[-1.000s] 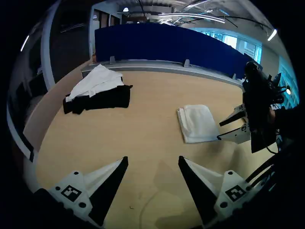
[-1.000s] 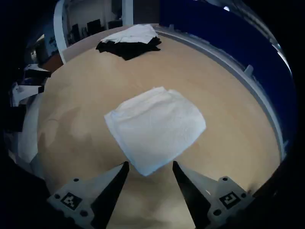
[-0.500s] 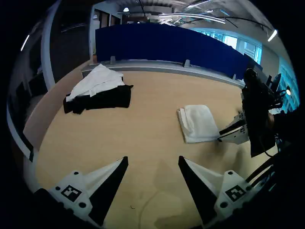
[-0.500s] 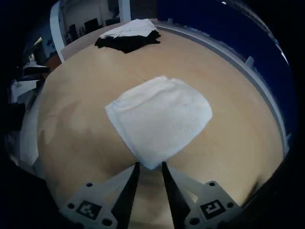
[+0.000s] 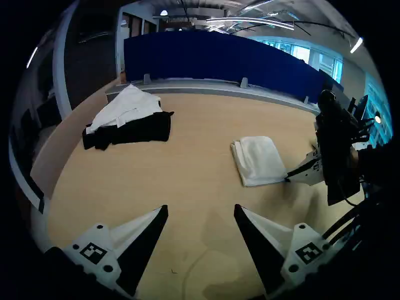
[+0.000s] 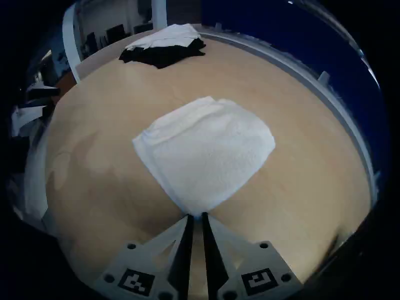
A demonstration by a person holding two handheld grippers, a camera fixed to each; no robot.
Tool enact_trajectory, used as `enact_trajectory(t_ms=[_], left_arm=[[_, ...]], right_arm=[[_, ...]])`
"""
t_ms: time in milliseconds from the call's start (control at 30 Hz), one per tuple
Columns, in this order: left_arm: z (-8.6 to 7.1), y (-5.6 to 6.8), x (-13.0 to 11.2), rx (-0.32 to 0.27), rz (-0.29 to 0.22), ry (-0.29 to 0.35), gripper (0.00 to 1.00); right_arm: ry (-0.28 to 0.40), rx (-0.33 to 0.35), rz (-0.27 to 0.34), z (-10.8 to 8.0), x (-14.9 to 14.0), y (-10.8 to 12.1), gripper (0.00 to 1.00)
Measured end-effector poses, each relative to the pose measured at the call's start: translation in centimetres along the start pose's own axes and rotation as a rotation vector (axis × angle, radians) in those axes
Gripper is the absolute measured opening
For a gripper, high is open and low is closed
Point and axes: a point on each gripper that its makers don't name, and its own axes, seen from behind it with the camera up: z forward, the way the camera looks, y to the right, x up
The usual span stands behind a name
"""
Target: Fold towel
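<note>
Open-plan office. Light wood desk [image 5: 190, 150] beneath the left gripper [image 5: 200, 207]; blue partition screen [image 5: 225, 55] along its far edge ahead; ceiling strip lights [image 5: 250, 21] overhead; large windows [image 5: 320, 60] ahead-right.

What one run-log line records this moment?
left tongs open above table | right tongs shut on folded white towel corner | clothes pile far side

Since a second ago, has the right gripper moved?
Yes. The right gripper crept forward to the near corner of the towel, and its fingers drew from wide apart to nearly touching.
</note>
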Motion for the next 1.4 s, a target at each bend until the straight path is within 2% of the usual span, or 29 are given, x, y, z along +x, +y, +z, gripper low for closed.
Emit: enact_trajectory(t_ms=[67,133,400,700,1033,1400], left_arm=[[0.0,0.0,0.0,0.001,0.001,0.000,0.98],[0.0,0.0,0.0,0.001,0.002,0.000,0.98],[0.0,0.2,0.1,-0.001,0.007,-0.001,0.98],[-0.2,0.3,0.5,-0.003,0.013,0.004,0.98],[-0.4,0.4,1.6,-0.005,0.016,0.023,0.98],[-0.6,1.2,3.6,-0.017,0.031,0.056,0.98]], right_arm=[[0.003,0.006,0.001,0.0,0.1,-0.1,0.04],[0.006,0.011,0.001,0.0,0.1,-0.1,0.03],[0.026,0.013,-0.024,-0.5,0.5,-0.1,0.03],[0.100,-0.024,-0.045,-2.2,3.2,0.6,0.03],[0.223,-0.078,-0.078,-6.7,8.7,2.3,0.03],[0.312,-0.146,-0.118,-11.8,13.4,4.7,0.03]])
